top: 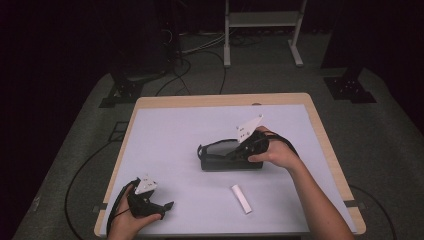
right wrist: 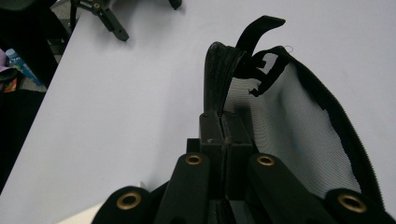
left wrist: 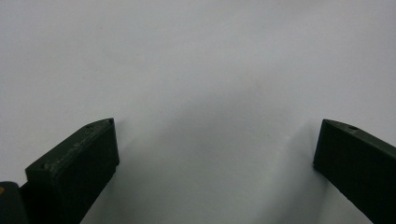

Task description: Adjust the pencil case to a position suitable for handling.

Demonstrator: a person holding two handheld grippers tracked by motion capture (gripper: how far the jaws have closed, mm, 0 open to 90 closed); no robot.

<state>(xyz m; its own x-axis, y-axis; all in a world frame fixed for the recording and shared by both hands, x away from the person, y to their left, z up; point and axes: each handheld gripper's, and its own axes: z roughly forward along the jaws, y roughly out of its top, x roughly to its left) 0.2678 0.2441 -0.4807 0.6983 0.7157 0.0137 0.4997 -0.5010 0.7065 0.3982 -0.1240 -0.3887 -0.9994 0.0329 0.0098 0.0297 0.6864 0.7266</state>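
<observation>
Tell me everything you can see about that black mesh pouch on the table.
The black mesh pouch is a soft, flat bag with see-through mesh panels, a black fabric border and a zipper along its edge, plus a strap or pull tab at the far end. It rests near the middle of the white table top, partly lifted and open. The right hand-held gripper is clamped on its zippered edge. The small white cylinder lies apart from it.
</observation>
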